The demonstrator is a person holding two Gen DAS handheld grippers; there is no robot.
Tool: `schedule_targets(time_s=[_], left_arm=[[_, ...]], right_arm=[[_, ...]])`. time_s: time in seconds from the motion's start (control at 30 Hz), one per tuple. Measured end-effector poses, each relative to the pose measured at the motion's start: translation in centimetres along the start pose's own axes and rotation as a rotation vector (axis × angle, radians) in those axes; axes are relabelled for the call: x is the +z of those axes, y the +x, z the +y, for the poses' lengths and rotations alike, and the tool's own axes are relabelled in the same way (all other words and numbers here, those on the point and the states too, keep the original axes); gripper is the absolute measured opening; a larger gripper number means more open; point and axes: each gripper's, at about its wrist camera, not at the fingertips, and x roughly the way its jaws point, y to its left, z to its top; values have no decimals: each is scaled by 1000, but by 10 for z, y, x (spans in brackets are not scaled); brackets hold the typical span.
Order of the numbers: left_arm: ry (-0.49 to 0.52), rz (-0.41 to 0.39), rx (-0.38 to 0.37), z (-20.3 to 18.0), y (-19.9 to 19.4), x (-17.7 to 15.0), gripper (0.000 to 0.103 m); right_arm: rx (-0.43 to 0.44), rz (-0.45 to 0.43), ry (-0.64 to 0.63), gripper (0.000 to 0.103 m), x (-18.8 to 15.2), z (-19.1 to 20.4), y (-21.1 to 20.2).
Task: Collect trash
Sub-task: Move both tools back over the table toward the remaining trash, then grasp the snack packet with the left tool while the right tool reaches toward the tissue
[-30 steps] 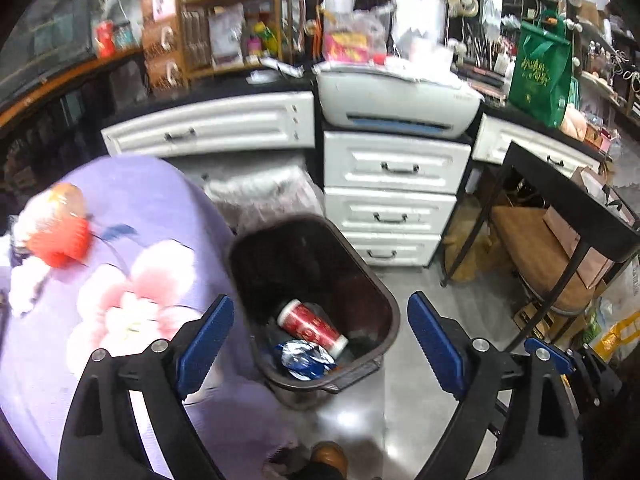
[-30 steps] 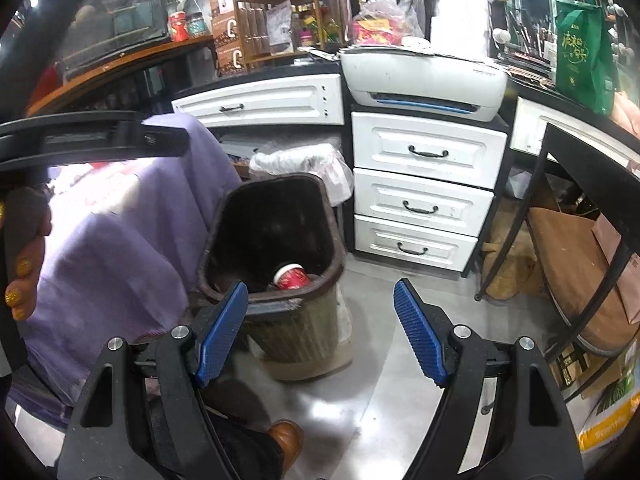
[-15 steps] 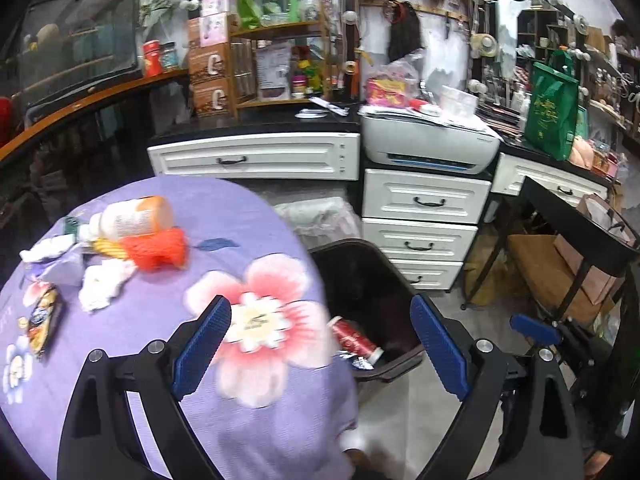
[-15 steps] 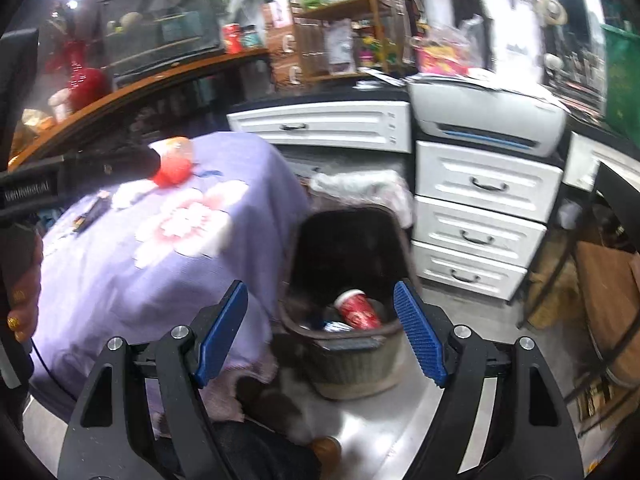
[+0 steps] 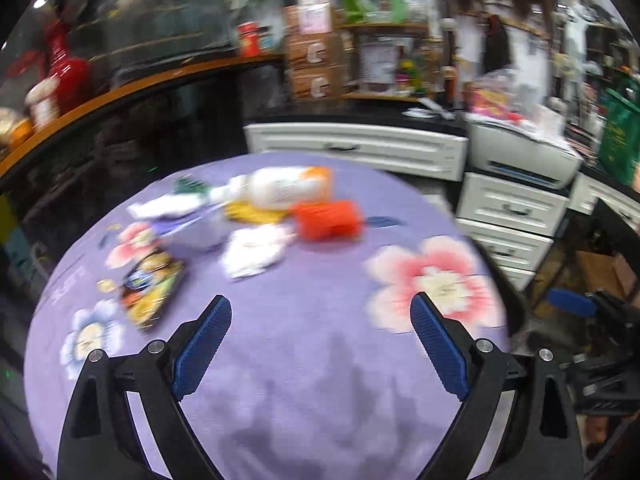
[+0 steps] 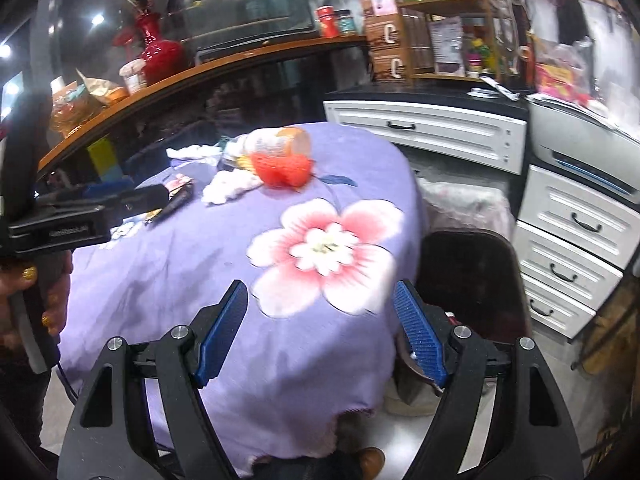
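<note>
Trash lies on the far part of a purple flowered tablecloth (image 5: 320,360): a white and orange bottle (image 5: 280,190) on its side, an orange net ball (image 5: 328,220), a crumpled white tissue (image 5: 254,250), a dark snack wrapper (image 5: 152,284) and white and purple scraps (image 5: 176,216). My left gripper (image 5: 320,332) is open and empty over the near cloth. My right gripper (image 6: 320,320) is open and empty above the table's near edge, with the bottle (image 6: 280,142), net ball (image 6: 282,168) and tissue (image 6: 230,186) beyond. The dark bin (image 6: 468,276) stands right of the table.
White drawers (image 6: 572,236) and a printer (image 5: 524,156) stand behind the bin. A curved wooden counter (image 6: 200,72) with a red vase (image 6: 154,50) runs behind the table. The left gripper's body (image 6: 80,216) crosses the right wrist view at left.
Both grippers swung left, away from the bin and over the table. The bin with the red cup has left the left view; the trash pile is now ahead of it.
</note>
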Motion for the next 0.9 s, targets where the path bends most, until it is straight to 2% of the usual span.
schedule_targets(time_s=[0.1, 0.17, 0.27, 0.33, 0.43, 0.67, 0.77, 0.83, 0.9], left_arm=[[-31, 32, 64, 36, 12, -2, 89], [-39, 52, 150, 59, 24, -1, 86], [-47, 95, 221, 88, 47, 0, 83], [-42, 139, 245, 100, 65, -1, 76], [-31, 188, 256, 111, 89, -3, 72], [-24, 196, 277, 118, 111, -1, 66], [-48, 220, 267, 128, 122, -1, 55], [-83, 234, 252, 135, 125, -3, 37], [-120, 231, 235, 143, 123, -6, 28]], right_arm=[[11, 6, -16, 76, 5, 10, 6], [14, 12, -26, 76, 7, 17, 11], [15, 22, -43, 76, 8, 24, 14], [12, 30, -51, 76, 9, 28, 18], [6, 37, -56, 76, 11, 31, 21], [-12, 51, -70, 76, 17, 38, 30], [-2, 56, -69, 76, 24, 43, 39], [14, 60, -66, 76, 29, 49, 46], [35, 59, -74, 76, 37, 57, 54]])
